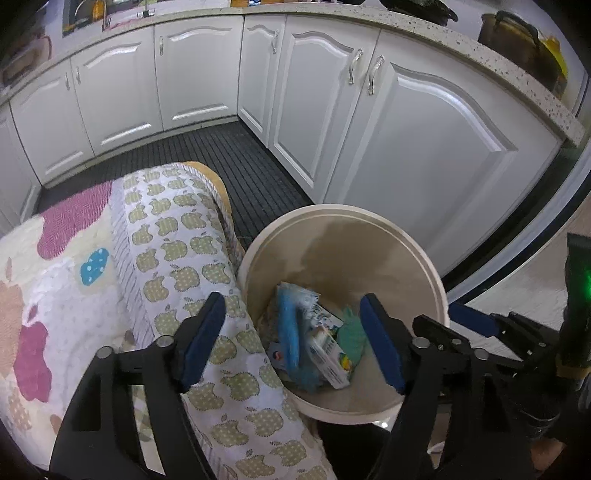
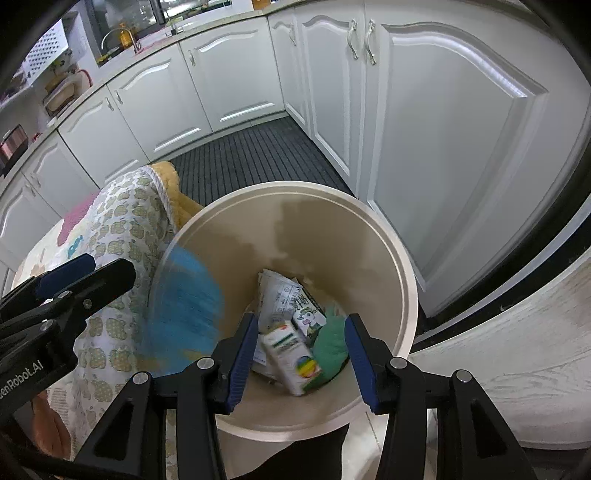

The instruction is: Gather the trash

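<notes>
The floor [image 2: 517, 332] is carrying a cream bin [image 2: 406, 266] standing upright just beside the white cabinets [image 2: 443, 129]. A dark ribbed mat [image 2: 251, 158] is lying along the cabinet fronts behind the bin. A quilt-covered seat [image 1: 177, 258] is standing against the bin's left side. Pale wood-grain flooring is showing to the right.

Setting: home kitchen. White base cabinets [image 1: 192, 70] with arched panel doors and metal handles run round a corner beneath a speckled stone counter [image 1: 436, 31]. Sink with curved tap [image 2: 123, 38] set in the counter. Dark ribbed mat [image 1: 229, 162] on the floor. Dish rack [image 2: 64, 90] and pot [image 1: 517, 40] on the counter.
</notes>
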A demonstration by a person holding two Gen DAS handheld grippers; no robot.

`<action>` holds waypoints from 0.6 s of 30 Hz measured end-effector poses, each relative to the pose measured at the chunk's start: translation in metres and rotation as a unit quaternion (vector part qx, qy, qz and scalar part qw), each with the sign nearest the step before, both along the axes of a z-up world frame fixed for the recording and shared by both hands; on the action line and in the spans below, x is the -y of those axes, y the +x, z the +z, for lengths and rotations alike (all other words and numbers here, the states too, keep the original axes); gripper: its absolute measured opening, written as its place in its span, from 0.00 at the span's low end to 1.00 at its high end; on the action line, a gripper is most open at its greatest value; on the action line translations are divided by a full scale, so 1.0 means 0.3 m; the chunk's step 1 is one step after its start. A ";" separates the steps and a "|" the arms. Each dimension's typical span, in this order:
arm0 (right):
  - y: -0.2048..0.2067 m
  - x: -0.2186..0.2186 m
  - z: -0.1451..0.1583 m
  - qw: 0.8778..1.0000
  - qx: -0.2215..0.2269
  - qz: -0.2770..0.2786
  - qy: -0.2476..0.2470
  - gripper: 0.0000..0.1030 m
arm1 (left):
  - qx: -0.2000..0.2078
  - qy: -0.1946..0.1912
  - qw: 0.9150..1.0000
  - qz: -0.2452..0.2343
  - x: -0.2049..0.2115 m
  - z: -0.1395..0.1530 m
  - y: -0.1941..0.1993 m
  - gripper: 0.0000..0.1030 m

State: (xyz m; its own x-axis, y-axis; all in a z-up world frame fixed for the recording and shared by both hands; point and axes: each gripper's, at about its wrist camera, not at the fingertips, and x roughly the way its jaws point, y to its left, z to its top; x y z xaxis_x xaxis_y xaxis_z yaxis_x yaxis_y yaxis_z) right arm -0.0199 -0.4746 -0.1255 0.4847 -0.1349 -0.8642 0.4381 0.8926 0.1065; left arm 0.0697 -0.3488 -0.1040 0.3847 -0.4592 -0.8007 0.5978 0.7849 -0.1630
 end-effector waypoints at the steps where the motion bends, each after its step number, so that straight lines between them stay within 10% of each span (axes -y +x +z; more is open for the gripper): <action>1: -0.002 -0.002 0.001 1.000 0.001 0.000 0.001 0.46 | -0.004 -0.002 1.000 0.000 -0.004 -0.001 0.001 0.75; 18: -0.054 -0.101 0.071 0.999 0.019 0.005 -0.040 0.61 | 0.025 -0.017 0.999 0.043 -0.139 0.060 -0.060 0.75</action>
State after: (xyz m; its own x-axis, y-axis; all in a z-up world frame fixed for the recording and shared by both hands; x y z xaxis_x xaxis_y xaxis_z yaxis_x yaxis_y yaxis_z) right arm -0.0360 -0.4444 -0.1041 0.5190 -0.1979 -0.8315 0.4268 0.9029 0.0516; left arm 0.0518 -0.3071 -0.0861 0.4635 -0.4487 -0.7641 0.5366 0.8283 -0.1609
